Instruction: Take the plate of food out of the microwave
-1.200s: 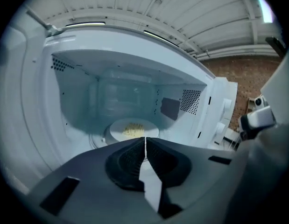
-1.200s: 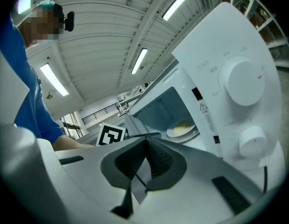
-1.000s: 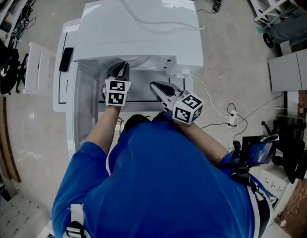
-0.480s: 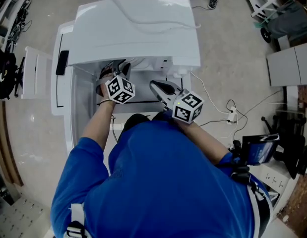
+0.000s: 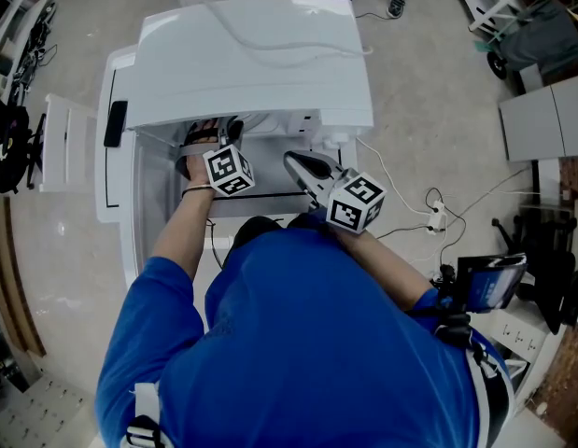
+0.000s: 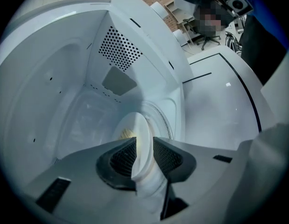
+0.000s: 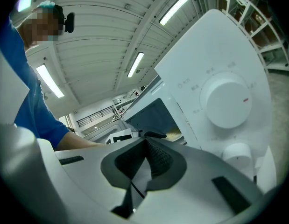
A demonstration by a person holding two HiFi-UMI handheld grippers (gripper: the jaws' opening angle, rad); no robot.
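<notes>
White plate (image 6: 140,127) now sits edge-on between the newly opened left tongs (image 6: 144,146); right tongs (image 7: 146,146) stay closed, so gripping comes next.

Left gripper (image 6: 144,144) reaches forward, left forearm (image 5: 181,222) stretched out, jaws parted; right gripper (image 7: 145,143) hangs back to its right, nearer the body, jaws closed together, empty

Place: lab or test hall, not a home | Floor: bare polished grey concrete floor (image 5: 438,101), loose white power strip with cables (image 5: 439,220) | Overhead: long fluorescent tube lights (image 7: 175,6) on ribbed white ceiling (image 7: 97,41) | Edges: white metal racks (image 5: 494,7)
</notes>
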